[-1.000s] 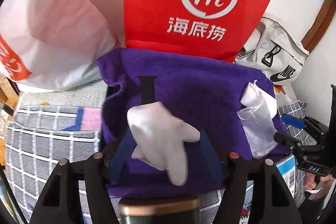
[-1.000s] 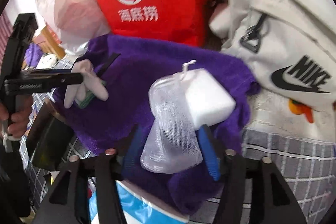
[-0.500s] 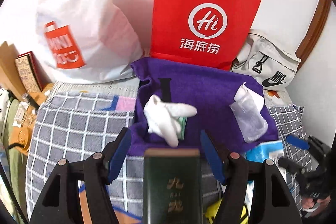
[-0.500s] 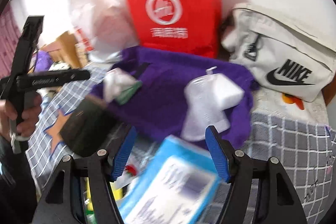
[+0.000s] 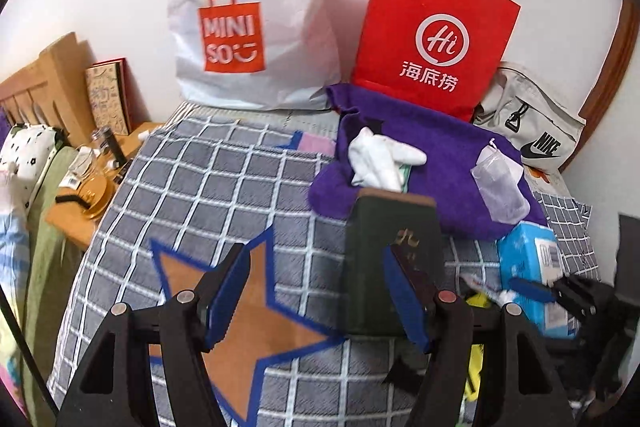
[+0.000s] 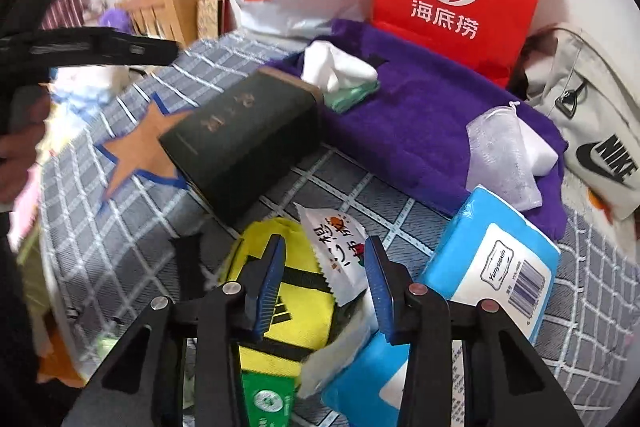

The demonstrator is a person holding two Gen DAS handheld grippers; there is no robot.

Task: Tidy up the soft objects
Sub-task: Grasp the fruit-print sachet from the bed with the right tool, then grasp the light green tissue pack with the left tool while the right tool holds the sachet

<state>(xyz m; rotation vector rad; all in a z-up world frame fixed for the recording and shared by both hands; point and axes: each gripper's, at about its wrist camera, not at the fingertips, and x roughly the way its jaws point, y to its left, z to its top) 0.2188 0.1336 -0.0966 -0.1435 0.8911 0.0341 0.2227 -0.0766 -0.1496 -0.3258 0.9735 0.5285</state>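
Observation:
A purple towel [image 5: 436,163] lies on the checked bed at the back, also in the right wrist view [image 6: 420,115]. On it rest white socks [image 5: 380,159] [image 6: 336,67] and a white sponge in a mesh pouch [image 5: 498,183] [image 6: 504,155]. My left gripper [image 5: 316,291] is open and empty above the bed, well short of the towel. My right gripper [image 6: 326,283] is open and empty, hovering over a snack packet [image 6: 340,259] and a yellow item [image 6: 288,291].
A dark green box [image 5: 392,259] [image 6: 240,139] lies in front of the towel. Blue tissue packs [image 6: 496,263] [image 5: 532,267] sit at right. A red paper bag [image 5: 432,31], white Miniso bag [image 5: 252,15] and Nike bag [image 5: 532,127] stand along the wall. A wooden bedside table [image 5: 92,183] is at left.
Both grippers pulled back and away from the towel, leaving the socks and the pouched sponge lying on it. More of the bed and clutter came into view.

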